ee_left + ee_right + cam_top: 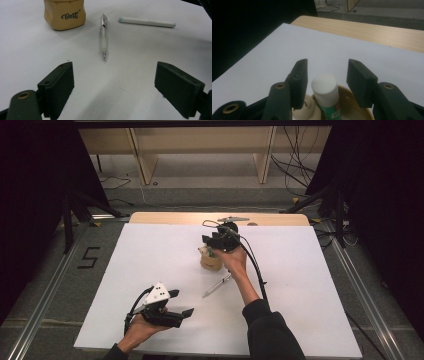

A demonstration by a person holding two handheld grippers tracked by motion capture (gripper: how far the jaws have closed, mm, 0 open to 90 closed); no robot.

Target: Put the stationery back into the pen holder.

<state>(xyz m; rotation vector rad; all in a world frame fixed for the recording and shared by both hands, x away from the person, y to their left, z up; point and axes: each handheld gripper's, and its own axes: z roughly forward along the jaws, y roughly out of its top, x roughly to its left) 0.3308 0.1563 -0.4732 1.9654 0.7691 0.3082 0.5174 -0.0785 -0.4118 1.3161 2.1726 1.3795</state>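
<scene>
The left gripper rests low on the white desk, its jaws spread wide with nothing in them. Farther off lies a clear pen. Beyond it, the right gripper hangs over a tan cup, its jaws apart around a glue stick standing in the cup, not touching it.

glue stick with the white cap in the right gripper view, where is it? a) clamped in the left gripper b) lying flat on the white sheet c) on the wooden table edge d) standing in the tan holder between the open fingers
d: the glue stick stands upright in the tan holder, with the right gripper open around its cap and a gap on each side.
</scene>
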